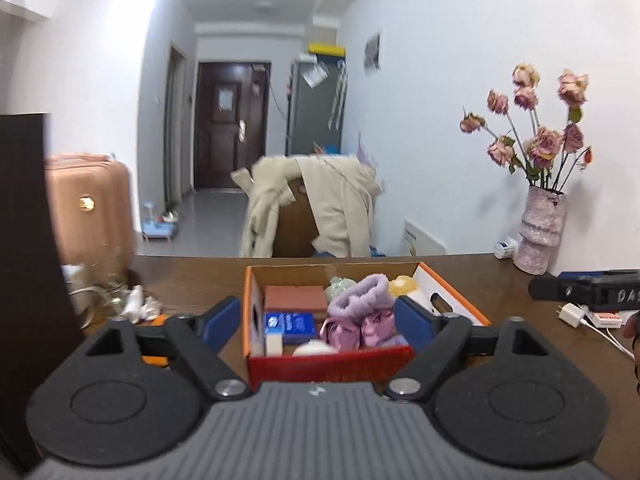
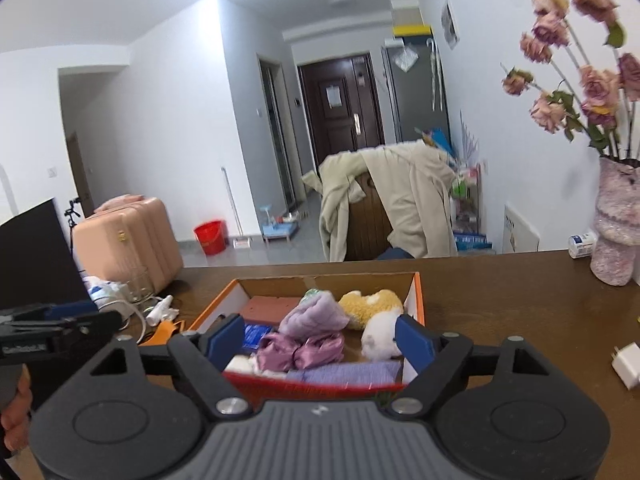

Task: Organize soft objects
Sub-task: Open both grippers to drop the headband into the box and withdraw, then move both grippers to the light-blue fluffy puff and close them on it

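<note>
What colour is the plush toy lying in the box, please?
The plush toy is yellow and white, seen best in the right wrist view.

Your left claw (image 1: 318, 322) is held level with its fingers spread wide, gripping nothing. Your right claw (image 2: 320, 344) matches it, fingers apart and empty, the two side by side.

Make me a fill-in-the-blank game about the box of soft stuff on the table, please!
1. The soft things sit inside an orange cardboard box on the brown ____.
2. The plush toy is white and ____.
3. The fluffy purple cloth lies on top of a shiny pink ____.
4. The vase holds dried ____.

Missing words: table; yellow; bow; roses
</note>
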{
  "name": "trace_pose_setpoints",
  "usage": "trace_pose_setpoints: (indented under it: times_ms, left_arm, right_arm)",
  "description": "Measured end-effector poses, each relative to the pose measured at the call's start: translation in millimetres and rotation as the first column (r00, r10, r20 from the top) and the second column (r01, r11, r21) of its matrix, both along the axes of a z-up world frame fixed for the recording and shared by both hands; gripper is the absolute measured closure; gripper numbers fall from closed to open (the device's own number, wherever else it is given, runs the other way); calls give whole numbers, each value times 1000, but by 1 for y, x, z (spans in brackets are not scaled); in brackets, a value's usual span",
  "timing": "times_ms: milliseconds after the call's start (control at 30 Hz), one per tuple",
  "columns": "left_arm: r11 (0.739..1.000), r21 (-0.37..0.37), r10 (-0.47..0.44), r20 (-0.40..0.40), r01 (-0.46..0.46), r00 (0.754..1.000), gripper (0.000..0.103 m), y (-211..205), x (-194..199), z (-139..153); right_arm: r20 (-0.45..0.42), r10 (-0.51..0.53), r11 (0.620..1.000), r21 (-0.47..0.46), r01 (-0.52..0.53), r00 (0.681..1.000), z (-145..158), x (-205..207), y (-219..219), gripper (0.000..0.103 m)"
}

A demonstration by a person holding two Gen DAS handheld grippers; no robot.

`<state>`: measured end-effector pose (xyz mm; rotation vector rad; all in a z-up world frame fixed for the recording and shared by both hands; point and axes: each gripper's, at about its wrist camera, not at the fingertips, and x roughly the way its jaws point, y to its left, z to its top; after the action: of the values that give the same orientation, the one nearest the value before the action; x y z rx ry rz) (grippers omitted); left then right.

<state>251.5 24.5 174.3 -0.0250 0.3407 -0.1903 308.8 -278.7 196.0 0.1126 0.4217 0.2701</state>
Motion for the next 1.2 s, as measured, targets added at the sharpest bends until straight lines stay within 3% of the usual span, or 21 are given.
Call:
trace_pose_setpoints:
  times_ms: [67, 167, 367, 533, 767, 1033, 1200]
  left_arm:
    - [1000, -8, 9, 28, -9, 1000, 5, 4, -34, -10]
    - [1000, -7, 25, 43, -25, 999, 3, 7, -78, -29]
    - [997, -57, 52, -11, -52, 999, 1, 20, -137, -61]
    - [998, 13, 62, 25, -63, 998, 0, 19, -164, -65]
    - [997, 4, 75, 44, -75, 996, 0, 19, -167, -60]
    - [998, 15, 56, 15, -56, 998, 0, 20, -153, -69]
    - [999, 31, 27, 21, -28, 999, 0, 25, -106, -65]
  right_arm:
    - [23, 3, 1000, -28, -3, 1000, -12, -27, 5, 19]
    - [55, 23, 999, -44, -20, 998, -33, -69, 11, 14]
    - [33, 53, 998, 19, -54, 998, -71, -138, 18, 12]
    - [49, 39, 999, -32, -37, 998, -86, -186, 25, 11]
    - [76, 53, 997, -54, -49, 996, -87, -221, 28, 8]
    - [38, 75, 997, -24, -74, 996, -92, -207, 30, 8]
    - [-31, 139, 990, 5, -139, 990, -106, -173, 44, 8]
